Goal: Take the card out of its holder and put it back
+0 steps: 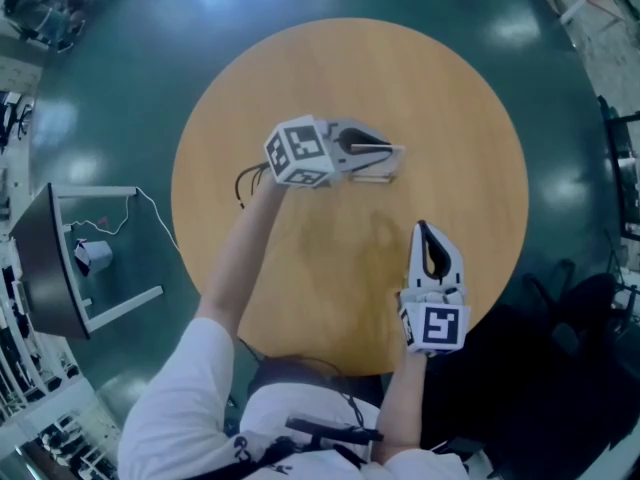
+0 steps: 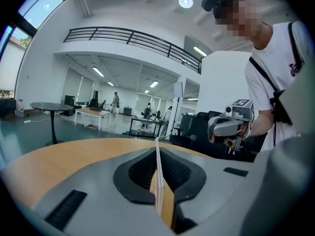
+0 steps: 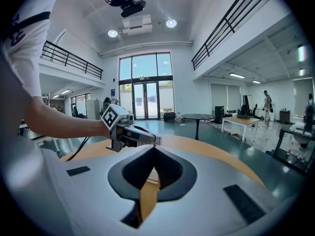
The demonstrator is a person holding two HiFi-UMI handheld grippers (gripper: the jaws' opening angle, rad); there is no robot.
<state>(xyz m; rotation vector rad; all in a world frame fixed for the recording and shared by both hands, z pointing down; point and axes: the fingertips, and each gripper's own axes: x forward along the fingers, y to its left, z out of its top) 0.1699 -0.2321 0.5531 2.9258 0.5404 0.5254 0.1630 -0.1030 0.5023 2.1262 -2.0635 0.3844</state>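
A thin white card (image 2: 157, 173), seen edge-on, stands between the pads of my left gripper (image 2: 156, 149), which is shut on it. From the head view this gripper (image 1: 392, 151) sits over the far middle of the round wooden table (image 1: 470, 148). A pale, clear-looking holder (image 1: 378, 174) lies right under its jaws, and I cannot tell whether the card is still inside it. My right gripper (image 1: 422, 228) rests near the table's front right edge. Its jaws (image 3: 154, 147) are shut with nothing between them. They point toward the left gripper (image 3: 153, 140).
A black cable (image 1: 245, 180) trails off the left gripper's back. On the floor to the left stands a dark panel on a white frame (image 1: 60, 258). Dark furniture (image 1: 585, 313) sits by the table's right front edge. Another round table (image 3: 197, 117) stands farther off.
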